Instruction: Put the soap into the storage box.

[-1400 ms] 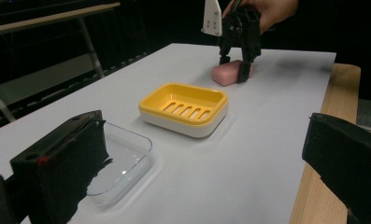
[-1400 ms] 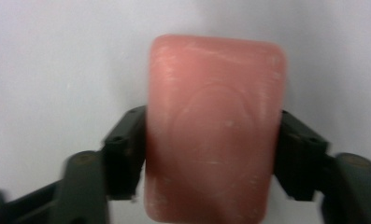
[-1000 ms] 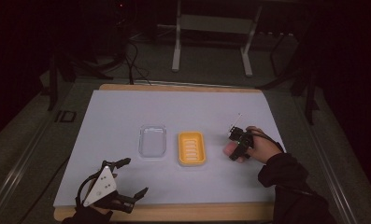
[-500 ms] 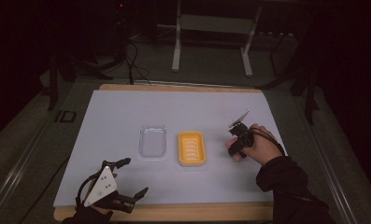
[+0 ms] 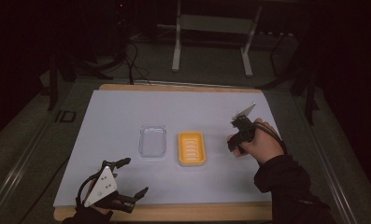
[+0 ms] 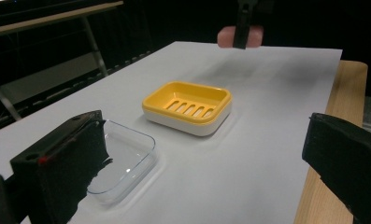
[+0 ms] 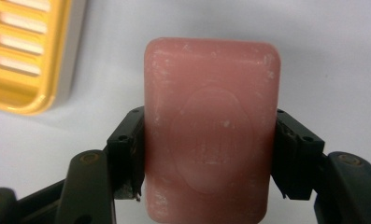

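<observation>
Soap (image 7: 212, 130), a pink bar with an oval stamp on its face, shows plainly in the right gripper view, clamped at its two long sides between the jaws of the right gripper (image 7: 211, 156); from the high view the bar is hidden behind the hand (image 5: 260, 144) and the gripper at the right of the table, and the left gripper view catches just a pink blur of it at the far end. The left gripper (image 5: 129, 177) rests at the near left edge, jaws spread wide and holding nothing. A yellow soap dish (image 5: 191, 148) with a slotted floor sits mid-table, empty, and just left of it lies a clear plastic lid (image 5: 153, 141), hollow side up, also empty; the two are close but apart. A white sheet (image 5: 117, 116) covers a wooden table (image 5: 174, 211). Behind, the dark room holds a metal stand (image 5: 211, 42) and loose cables (image 5: 134, 60) on the floor.
</observation>
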Motion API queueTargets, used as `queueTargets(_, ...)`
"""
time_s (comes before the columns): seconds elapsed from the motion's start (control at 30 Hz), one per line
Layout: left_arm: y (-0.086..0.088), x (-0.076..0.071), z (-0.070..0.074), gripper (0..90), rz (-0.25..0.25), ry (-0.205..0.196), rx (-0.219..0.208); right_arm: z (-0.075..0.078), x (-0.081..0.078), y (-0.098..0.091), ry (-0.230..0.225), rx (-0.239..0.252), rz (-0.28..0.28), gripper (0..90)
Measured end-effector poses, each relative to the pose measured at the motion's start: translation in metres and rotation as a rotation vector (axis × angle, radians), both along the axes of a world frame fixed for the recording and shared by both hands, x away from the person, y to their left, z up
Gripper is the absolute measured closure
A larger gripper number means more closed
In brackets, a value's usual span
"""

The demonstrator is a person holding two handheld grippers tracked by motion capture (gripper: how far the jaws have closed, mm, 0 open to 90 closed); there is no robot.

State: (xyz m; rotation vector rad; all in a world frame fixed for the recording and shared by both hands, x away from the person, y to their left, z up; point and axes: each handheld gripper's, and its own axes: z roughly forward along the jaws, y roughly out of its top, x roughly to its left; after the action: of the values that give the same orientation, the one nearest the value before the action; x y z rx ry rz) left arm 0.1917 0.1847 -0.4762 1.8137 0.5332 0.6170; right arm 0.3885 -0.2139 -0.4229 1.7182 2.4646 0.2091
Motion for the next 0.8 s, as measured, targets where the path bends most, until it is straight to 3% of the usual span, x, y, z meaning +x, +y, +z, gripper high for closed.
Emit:
queueTargets(0.1,-0.001,0.000,0.000,0.6,-0.002,0.000,0.000,0.008,-0.001,0.005,-0.016,-0.010,-0.009,37.7)
queueTargets(0.23,-0.001,0.000,0.000,0.6,-0.003,-0.001,-0.001,0.021,-0.003,0.010,-0.032,0.046,-0.019,37.7)
queueTargets(0.5,-0.001,0.001,0.000,0.6,-0.002,-0.002,0.000,0.038,-0.007,0.027,-0.075,0.089,0.004,37.7)
queueTargets(0.6,-0.001,0.001,0.000,0.6,-0.002,0.000,0.001,0.041,-0.010,0.035,-0.079,0.121,0.007,37.7)
queueTargets(0.8,-0.001,0.000,0.000,0.6,-0.003,-0.003,0.000,0.041,-0.013,0.052,-0.098,0.138,0.018,37.7)
